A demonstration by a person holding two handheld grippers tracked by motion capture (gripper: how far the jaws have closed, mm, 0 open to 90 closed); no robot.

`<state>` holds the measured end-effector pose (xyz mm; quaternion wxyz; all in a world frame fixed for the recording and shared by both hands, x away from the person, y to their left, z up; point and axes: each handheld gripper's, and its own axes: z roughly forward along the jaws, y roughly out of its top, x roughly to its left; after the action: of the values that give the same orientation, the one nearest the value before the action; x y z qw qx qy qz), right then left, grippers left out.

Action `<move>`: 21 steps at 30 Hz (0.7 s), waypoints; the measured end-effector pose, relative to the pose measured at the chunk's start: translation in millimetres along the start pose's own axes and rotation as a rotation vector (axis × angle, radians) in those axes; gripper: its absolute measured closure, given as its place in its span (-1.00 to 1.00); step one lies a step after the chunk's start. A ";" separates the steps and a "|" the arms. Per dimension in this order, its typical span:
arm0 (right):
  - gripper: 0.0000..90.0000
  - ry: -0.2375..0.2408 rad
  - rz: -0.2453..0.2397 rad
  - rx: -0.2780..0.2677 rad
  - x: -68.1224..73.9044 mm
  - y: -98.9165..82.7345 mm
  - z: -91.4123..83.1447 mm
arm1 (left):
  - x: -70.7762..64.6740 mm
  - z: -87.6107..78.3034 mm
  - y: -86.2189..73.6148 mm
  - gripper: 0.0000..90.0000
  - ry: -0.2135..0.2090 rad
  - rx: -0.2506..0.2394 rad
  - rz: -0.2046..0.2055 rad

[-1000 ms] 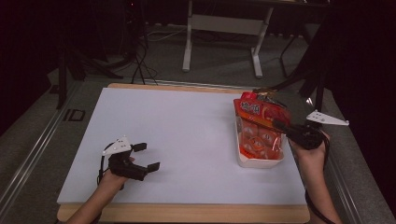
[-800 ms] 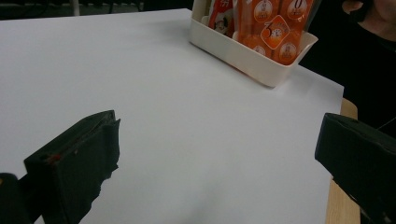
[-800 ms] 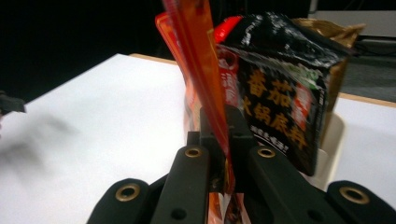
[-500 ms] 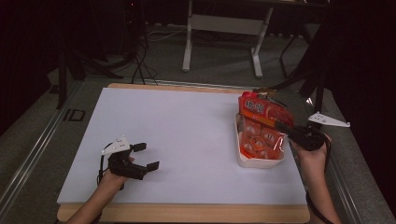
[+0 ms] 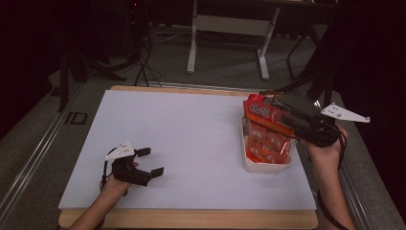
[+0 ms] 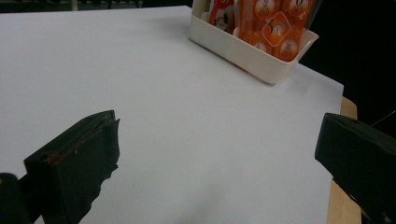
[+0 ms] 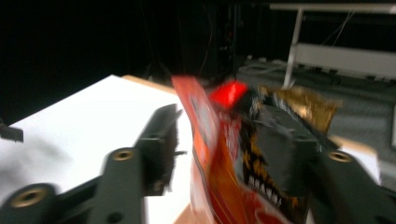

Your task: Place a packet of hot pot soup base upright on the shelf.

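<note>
An orange snack bag (image 5: 266, 125) is seen standing in the white tray (image 5: 268, 166) near the right edge of the tabletop (image 5: 191, 139). The right gripper (image 5: 282, 106) has its jaws just opened around the bag's top, one jaw clear of it. The left gripper (image 5: 152, 162) is held with jaws spread and empty, well apart from the tray.

A grey carpeted floor (image 5: 225, 72) fills the upper middle of the high view. A white metal-legged stand (image 5: 229, 28) sits at top centre, black cables (image 5: 143, 57) and dark stand legs (image 5: 76, 72) at upper left. Both upper corners are near black. The white-topped wooden table (image 5: 191, 134) catches the light.
</note>
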<state>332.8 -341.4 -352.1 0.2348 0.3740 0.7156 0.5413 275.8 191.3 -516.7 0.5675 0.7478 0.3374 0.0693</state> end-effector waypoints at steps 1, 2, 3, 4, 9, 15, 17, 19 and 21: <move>-0.16 0.001 -0.006 -0.006 3.0 4.7 -0.7 | 0.0 0.2 -0.2 -1.00 0.000 0.000 -0.003; -0.21 0.001 -0.013 -0.012 6.3 10.4 -1.2 | 0.0 0.2 -0.2 -1.00 0.001 0.000 -0.003; -0.25 0.005 -0.012 -0.014 8.3 13.6 -1.4 | 0.0 0.1 0.0 -1.00 0.002 -0.002 0.000; -0.32 0.013 -0.011 -0.021 10.3 17.4 -1.4 | 0.1 -0.2 0.2 -1.00 0.002 -0.006 0.003; -0.42 0.051 -0.022 -0.023 21.4 28.6 2.0 | -0.9 -1.1 0.8 -1.00 0.005 -0.007 0.006; -0.59 0.124 -0.040 -0.040 42.9 32.6 10.1 | -0.9 -1.4 0.1 -1.00 0.005 -0.007 0.006; -0.59 0.155 -0.039 -0.036 48.4 31.8 12.9 | -1.8 -1.4 0.6 -1.00 0.007 -0.006 0.015; -0.63 0.184 -0.039 -0.029 53.6 29.1 17.1 | -3.1 -1.1 0.6 -1.00 0.003 -0.004 0.023; -0.68 0.216 -0.036 -0.023 59.2 24.6 21.8 | -4.0 -0.5 0.5 -1.00 0.002 0.000 0.030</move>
<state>319.7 -278.3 -331.2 0.1700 0.2978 0.7372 0.5822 272.7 189.3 -515.0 0.5662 0.7526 0.3268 0.0786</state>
